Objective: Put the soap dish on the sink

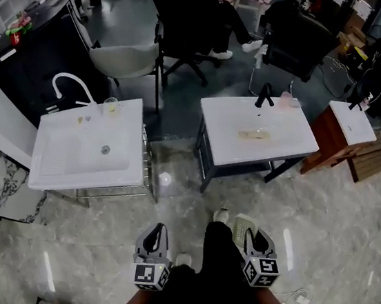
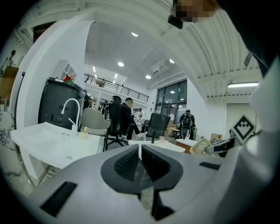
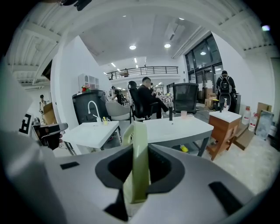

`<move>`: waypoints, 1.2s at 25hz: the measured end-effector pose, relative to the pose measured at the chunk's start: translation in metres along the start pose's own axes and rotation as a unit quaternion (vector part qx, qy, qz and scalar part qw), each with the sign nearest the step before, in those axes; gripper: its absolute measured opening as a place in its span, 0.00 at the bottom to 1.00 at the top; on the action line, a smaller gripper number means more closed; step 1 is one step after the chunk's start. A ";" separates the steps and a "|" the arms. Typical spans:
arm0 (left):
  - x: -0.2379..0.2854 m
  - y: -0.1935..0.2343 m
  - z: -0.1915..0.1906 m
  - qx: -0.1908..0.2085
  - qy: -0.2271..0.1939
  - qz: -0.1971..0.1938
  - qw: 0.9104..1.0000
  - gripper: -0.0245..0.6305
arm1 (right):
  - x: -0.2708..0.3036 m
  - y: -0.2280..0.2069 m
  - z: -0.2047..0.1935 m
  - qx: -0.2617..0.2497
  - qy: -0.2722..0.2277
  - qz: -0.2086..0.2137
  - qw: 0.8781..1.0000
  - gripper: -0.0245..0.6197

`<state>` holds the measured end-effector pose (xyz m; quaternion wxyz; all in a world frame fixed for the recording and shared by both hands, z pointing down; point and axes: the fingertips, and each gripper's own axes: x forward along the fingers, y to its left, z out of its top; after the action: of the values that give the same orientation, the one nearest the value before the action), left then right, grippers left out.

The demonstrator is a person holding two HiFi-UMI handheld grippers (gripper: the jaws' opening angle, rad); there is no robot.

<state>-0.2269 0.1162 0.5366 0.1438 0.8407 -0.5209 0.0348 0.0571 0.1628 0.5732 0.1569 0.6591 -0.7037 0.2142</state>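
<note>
Soap dish, pale green, is standing on edge between the pads of the right tongs. The pads are clamping it on both faces, and its rim is sticking out past the tips. I am reading the left tongs as pressed together with nothing between them.

In the head view both tools are hovering low over the grey marble floor, either side of the person's dark legs. The soap dish is hanging in the air, well short of any worktop.

Ahead to the left, a white sink is carrying a curved white tap and a small clear cup at its back edge. Ahead to the right, a second white sink is carrying a black tap, a pink cup and a pale item lying mid-top that I cannot identify.

Farther right, a wooden cabinet with a white top is standing. Beyond, I am seeing black office chairs and a seated person.
</note>
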 end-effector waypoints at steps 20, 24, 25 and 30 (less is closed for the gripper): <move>0.235 -0.046 0.053 0.026 0.020 0.041 0.999 0.07 | 0.180 -0.108 0.123 0.023 -0.036 0.111 0.993 0.15; 0.277 -0.056 0.065 0.034 0.016 0.048 0.998 0.07 | 0.209 -0.124 0.147 0.010 -0.043 0.135 0.990 0.15; 0.288 -0.058 0.069 0.035 0.014 0.051 0.998 0.07 | 0.218 -0.129 0.152 0.009 -0.043 0.141 0.989 0.15; 0.336 -0.065 0.081 0.033 0.008 0.067 0.997 0.07 | 0.261 -0.154 0.176 0.001 -0.041 0.160 0.986 0.15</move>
<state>-0.0238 -0.1707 0.5158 0.1180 0.8079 -0.5734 0.0682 0.1994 -0.1575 0.5680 0.0907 0.5462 -0.8058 0.2102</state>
